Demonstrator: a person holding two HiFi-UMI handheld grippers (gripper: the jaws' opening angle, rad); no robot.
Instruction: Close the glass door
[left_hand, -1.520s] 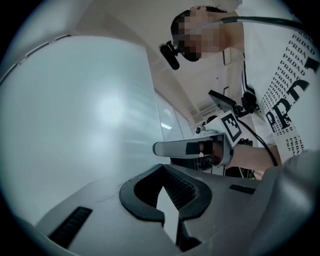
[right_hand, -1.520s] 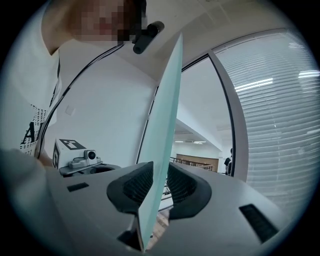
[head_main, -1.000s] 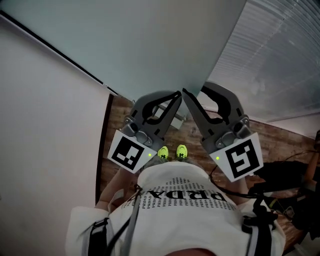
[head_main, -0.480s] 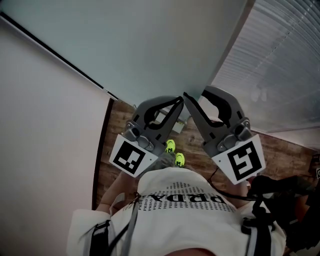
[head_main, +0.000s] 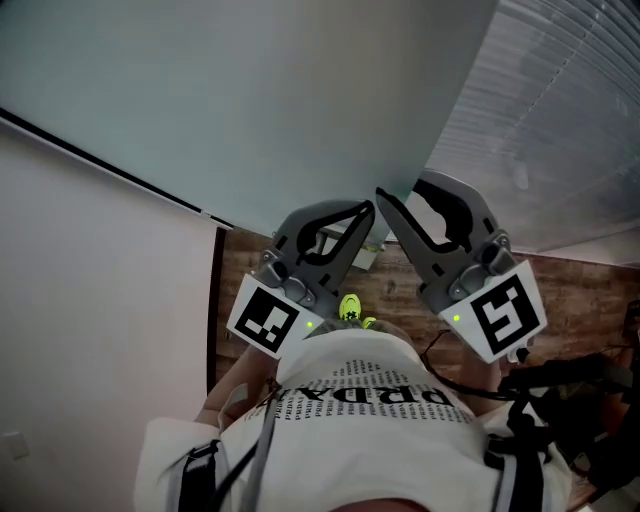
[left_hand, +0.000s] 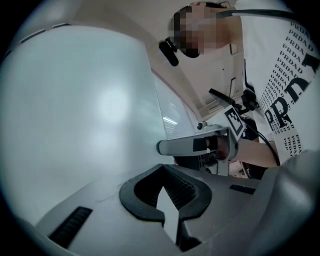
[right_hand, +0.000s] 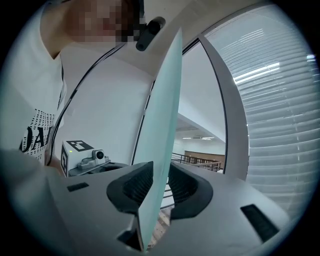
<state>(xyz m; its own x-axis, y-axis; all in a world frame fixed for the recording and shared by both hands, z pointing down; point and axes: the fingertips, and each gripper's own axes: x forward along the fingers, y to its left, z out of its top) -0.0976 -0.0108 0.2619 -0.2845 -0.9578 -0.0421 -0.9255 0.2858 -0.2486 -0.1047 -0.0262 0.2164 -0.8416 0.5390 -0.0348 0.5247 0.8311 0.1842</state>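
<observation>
The frosted glass door (head_main: 250, 100) fills the upper left of the head view, and its free edge runs down to where both grippers meet. My left gripper (head_main: 362, 212) comes at that edge from the left and my right gripper (head_main: 383, 197) from the right. In the left gripper view the jaws (left_hand: 167, 200) are closed on a thin pale sliver of the door (left_hand: 75, 125). The right gripper view shows the door's edge (right_hand: 162, 125) standing between the ribbed pads (right_hand: 135, 187) of my right gripper (right_hand: 157, 192).
Horizontal blinds (head_main: 570, 120) hang behind a grey frame to the right of the door. A white wall (head_main: 90, 300) with a black strip lies at the left. Below are a wooden floor (head_main: 590, 290), yellow-green shoes (head_main: 352, 308) and dark cables (head_main: 570, 390).
Both grippers have shifted a little right and down in the picture, still on the door's edge. The black strip along the door now lies flatter, and the shoes have moved under the torso.
</observation>
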